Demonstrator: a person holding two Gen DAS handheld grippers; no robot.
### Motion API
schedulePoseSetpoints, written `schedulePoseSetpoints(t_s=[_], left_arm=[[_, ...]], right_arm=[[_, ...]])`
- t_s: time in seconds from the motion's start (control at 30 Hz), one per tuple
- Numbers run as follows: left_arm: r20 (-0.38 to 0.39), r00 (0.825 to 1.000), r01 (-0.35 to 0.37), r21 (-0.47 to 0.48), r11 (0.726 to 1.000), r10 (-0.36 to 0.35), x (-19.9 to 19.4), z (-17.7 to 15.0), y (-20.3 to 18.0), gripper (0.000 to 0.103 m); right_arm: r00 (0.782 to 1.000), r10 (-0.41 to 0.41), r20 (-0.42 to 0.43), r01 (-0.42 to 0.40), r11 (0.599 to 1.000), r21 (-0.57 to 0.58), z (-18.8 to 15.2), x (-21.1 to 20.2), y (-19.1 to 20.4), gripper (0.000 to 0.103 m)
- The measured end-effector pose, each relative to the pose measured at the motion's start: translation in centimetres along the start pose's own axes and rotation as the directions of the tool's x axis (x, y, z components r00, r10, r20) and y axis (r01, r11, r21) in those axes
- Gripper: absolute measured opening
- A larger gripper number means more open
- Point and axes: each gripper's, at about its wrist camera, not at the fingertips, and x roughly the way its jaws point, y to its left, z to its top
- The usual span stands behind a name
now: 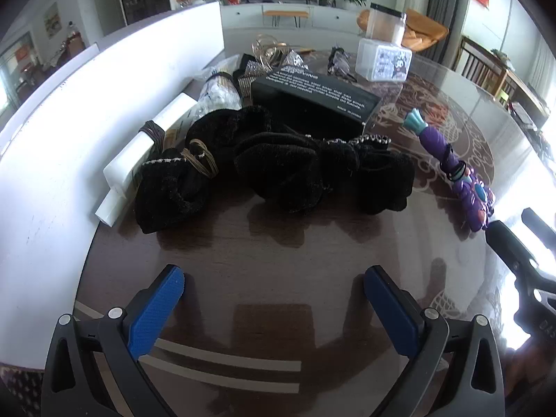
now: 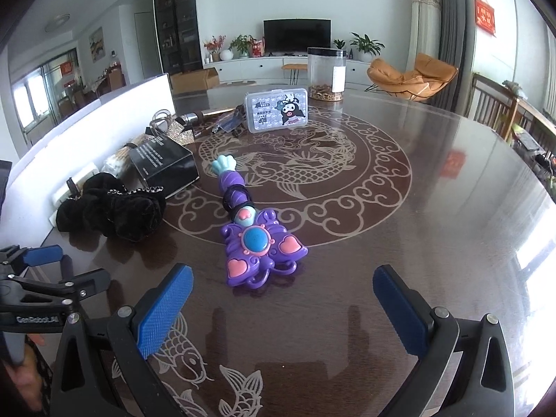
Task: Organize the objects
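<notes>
Table: dark glossy wood, pale fish-and-cloud inlay; bears all items below.

White board: long, upright, along the table's left edge.

Black box: white print on its top face; lies behind the scrunchies.

Black scrunchies: heap of fuzzy velvet bands, some edged with small bright beads, thin tan hair ties looped on one; piled directly ahead of the left gripper, apart from it.

Toy wand: purple plastic, butterfly head with a blue centre and pink hearts, teal shell tip, black hair ties ringed round the handle; lies lengthwise just ahead of the right gripper, head nearest, not touching.

Clear jar: black lid, brown contents at the bottom; far side.

Cartoon-label case: translucent, flat, in front of the jar.

Left gripper: blue pads spread wide, nothing between them.

Right gripper: likewise spread wide and empty.
</notes>
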Motion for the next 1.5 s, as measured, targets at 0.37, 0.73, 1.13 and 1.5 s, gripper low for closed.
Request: schedulePoseSetpoints(t_s=[0.37, 0.73, 1.13, 1.5], left_arm=[[0.097, 0.995, -0.002, -0.002, 1.000, 0.002, 0.3, -0.2, 0.1, 0.103], [0.081, 0.996, -0.023, -0.027, 0.999, 0.025, 0.4, -0.1, -0.5, 0.103], [0.071, 0.997, -0.036, -0.049, 0.998, 0.040, 0.8, 0.3, -0.8, 0.103], [0.067, 0.997, -0.041, -0.055, 0.998, 0.044, 1.0, 0.4, -0.8, 0.103]], right_arm=[[0.994, 0.034, 0.104, -0.033, 0.999, -0.007, -0.2, -1.9, 0.2, 0.103], [0.996, 0.012, 0.091, -0.013, 1.000, 0.006, -0.3, -1.8, -0.2, 0.103], [0.997, 0.010, 0.074, -0.011, 1.000, 0.003, -0.2, -1.5, -0.2, 0.103], [0.998, 0.002, 0.068, -0.002, 1.000, -0.003, -0.1, -1.5, -0.2, 0.103]])
